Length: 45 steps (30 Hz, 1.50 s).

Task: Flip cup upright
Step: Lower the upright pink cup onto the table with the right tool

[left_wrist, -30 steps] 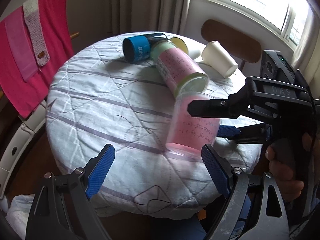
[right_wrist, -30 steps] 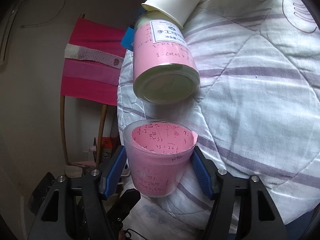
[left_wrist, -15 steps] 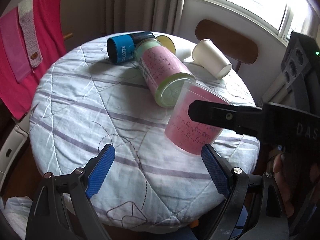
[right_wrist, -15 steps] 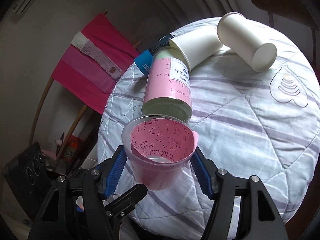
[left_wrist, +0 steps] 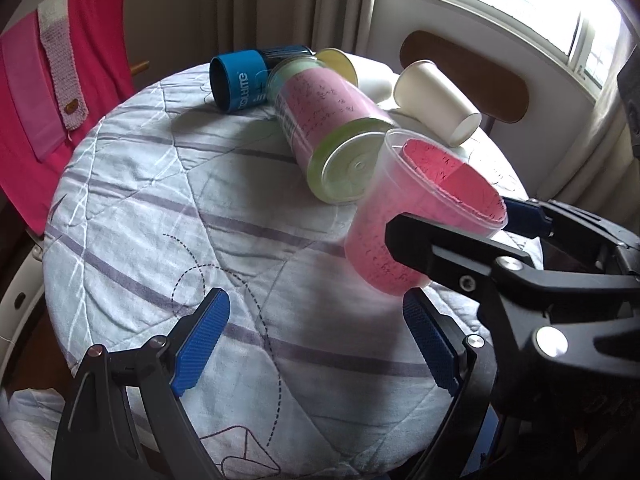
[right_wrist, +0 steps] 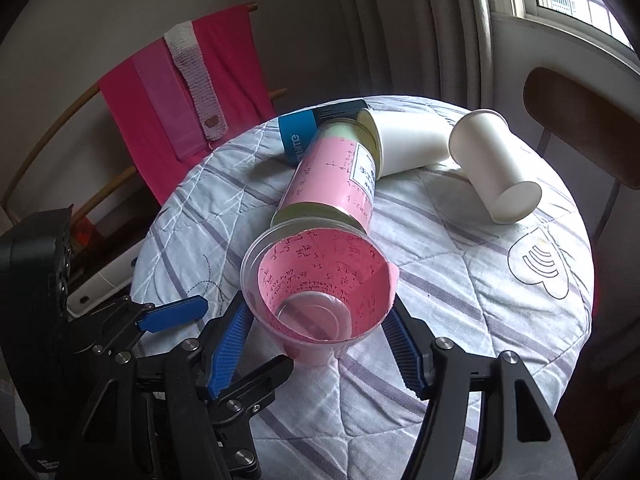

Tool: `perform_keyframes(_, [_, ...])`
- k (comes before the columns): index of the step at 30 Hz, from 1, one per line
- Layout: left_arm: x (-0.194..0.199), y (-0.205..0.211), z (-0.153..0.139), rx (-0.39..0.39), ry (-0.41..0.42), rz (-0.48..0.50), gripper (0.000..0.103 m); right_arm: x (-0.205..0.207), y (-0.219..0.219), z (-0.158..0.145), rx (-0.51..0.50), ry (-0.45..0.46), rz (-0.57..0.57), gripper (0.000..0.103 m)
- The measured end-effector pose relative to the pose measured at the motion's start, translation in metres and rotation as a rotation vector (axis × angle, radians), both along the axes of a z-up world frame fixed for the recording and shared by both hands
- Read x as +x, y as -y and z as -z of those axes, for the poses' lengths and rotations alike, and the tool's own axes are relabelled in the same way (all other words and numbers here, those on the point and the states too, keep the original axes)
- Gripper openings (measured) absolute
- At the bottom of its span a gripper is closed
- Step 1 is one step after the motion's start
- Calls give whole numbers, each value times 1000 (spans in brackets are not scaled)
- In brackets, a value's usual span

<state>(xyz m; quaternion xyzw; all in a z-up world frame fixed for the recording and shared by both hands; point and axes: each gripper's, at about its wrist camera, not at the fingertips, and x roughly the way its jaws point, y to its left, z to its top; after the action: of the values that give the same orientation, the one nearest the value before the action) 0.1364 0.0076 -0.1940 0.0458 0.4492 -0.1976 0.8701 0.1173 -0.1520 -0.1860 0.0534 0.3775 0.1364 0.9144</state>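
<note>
A clear plastic cup with a pink paper liner is held between my right gripper's blue pads, mouth up and tilted slightly. It also shows in the left wrist view, just above the quilted round table. My right gripper is shut on the cup; it shows as a black frame in the left wrist view. My left gripper is open and empty, low over the table's near part, left of the cup.
A pink-labelled canister lies on its side just behind the cup. A blue can and two white paper cups lie at the back. A wooden chair back and pink cloth on a rack flank the table.
The right gripper has turned the cup from mouth-down or sideways to mouth-up and brought it lower over the table. The left gripper stays open.
</note>
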Motion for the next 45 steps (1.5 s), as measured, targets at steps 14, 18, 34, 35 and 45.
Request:
perform_keyframes(14, [-10,-7,-6,14,32,-7,90,-5,-25,-3,-193,47,-101,67])
perform_keyframes(18, [-14,-5,-11,27,53,-3,93,-4,-23,-4,-190,43,-100,67])
perform_keyframes(34, [-26,-2,-17,35,68,-18,100,-15,-12,-12,-191,52,-99,68])
perform_keyframes(35, [-26,-2,-17,36,69,-20,101,-16,-11,-12,-191,60,-103,68])
perform_keyframes(45, [-27,7,-10,65,54,-23,101,-14,-9,-5,-271,151,-119,68])
